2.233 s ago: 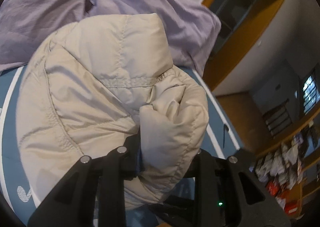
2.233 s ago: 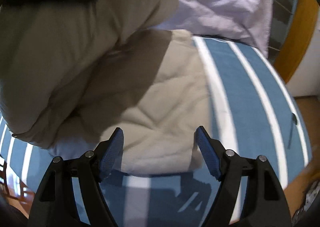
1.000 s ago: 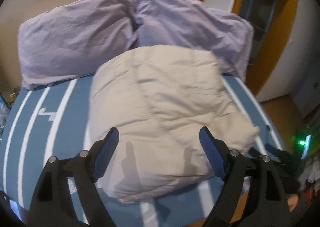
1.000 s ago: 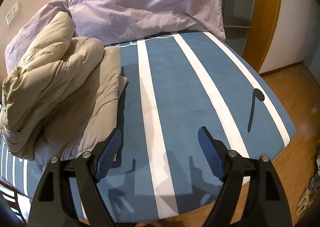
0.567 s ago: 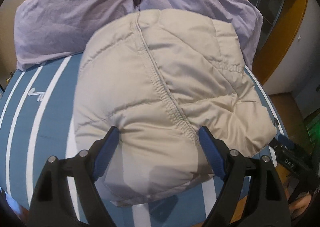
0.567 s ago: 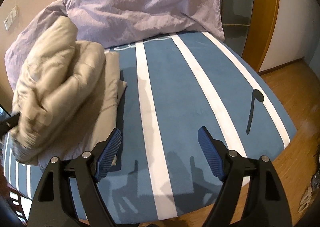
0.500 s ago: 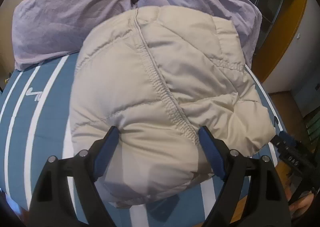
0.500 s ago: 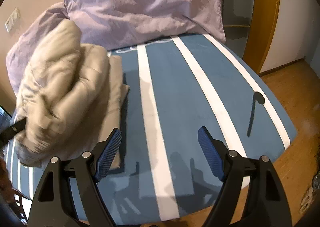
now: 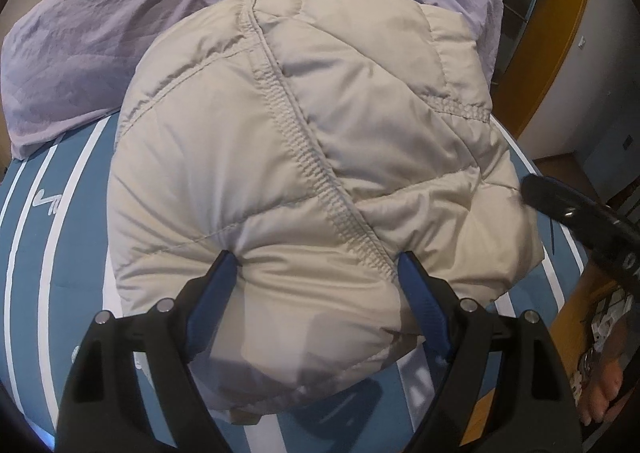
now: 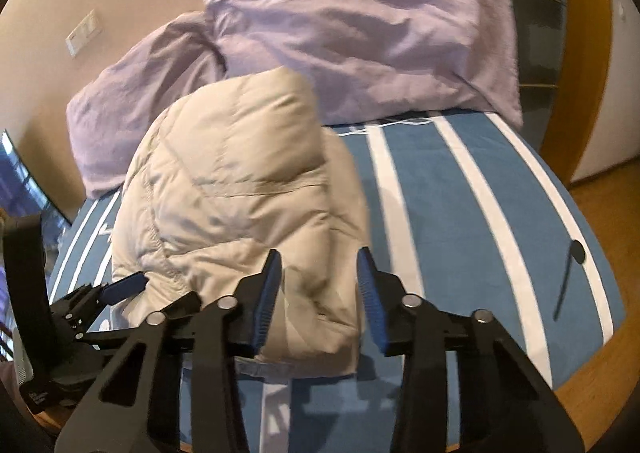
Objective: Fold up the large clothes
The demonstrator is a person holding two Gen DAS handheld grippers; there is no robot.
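Observation:
A beige puffer jacket (image 9: 304,157) lies folded in a thick bundle on a blue bed cover with white stripes (image 10: 480,213). My left gripper (image 9: 316,301) is open, and its blue pads press against the near edge of the bundle, one on each side. My right gripper (image 10: 318,293) is at the bundle's right near corner (image 10: 316,317), jaws partly closed around the puffy fabric. The jacket (image 10: 240,193) also fills the left middle of the right wrist view. The left gripper (image 10: 120,285) shows there at lower left.
Two lilac pillows (image 9: 100,33) (image 10: 360,41) lie at the head of the bed behind the jacket. A wooden door frame (image 10: 588,53) and floor (image 10: 600,213) are to the right. The right gripper's black body (image 9: 576,213) enters the left wrist view at right.
My right gripper has swung left from the bare bed cover onto the jacket's near corner and narrowed its jaws. My left gripper has pushed in closer against the bundle's near edge.

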